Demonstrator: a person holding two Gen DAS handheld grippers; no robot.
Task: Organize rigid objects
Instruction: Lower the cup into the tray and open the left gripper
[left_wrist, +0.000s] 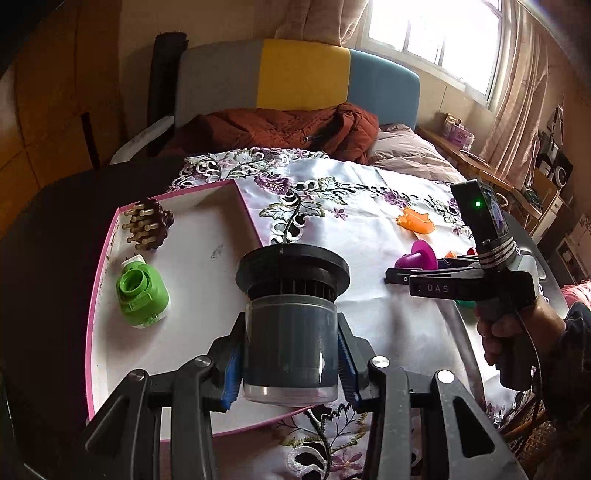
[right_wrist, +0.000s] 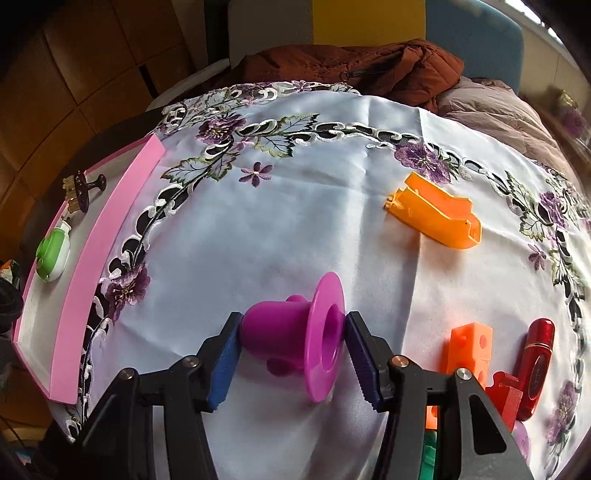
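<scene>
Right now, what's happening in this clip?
A person sorts small items into a pink tray. The left tool grips a dark cylindrical canister above the tray, where a green cap and brown massager already lie. The right tool clamps a purple funnel-shaped piece on the tablecloth.

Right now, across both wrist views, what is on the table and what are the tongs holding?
tray: 1, pink rim, white floor, left of cloth
knobbed massager: 1, brown, tray far corner
green cap piece: 1, green and white, in tray
tablecloth: 1, white with purple flowers
orange shell: 1, orange, on cloth
orange block: 1, on cloth, right
red tube: 1, beside block
grey canister: 1, black flange, over tray
purple funnel: 1, on cloth
left tongs: gripping canister
right tongs: around funnel
</scene>
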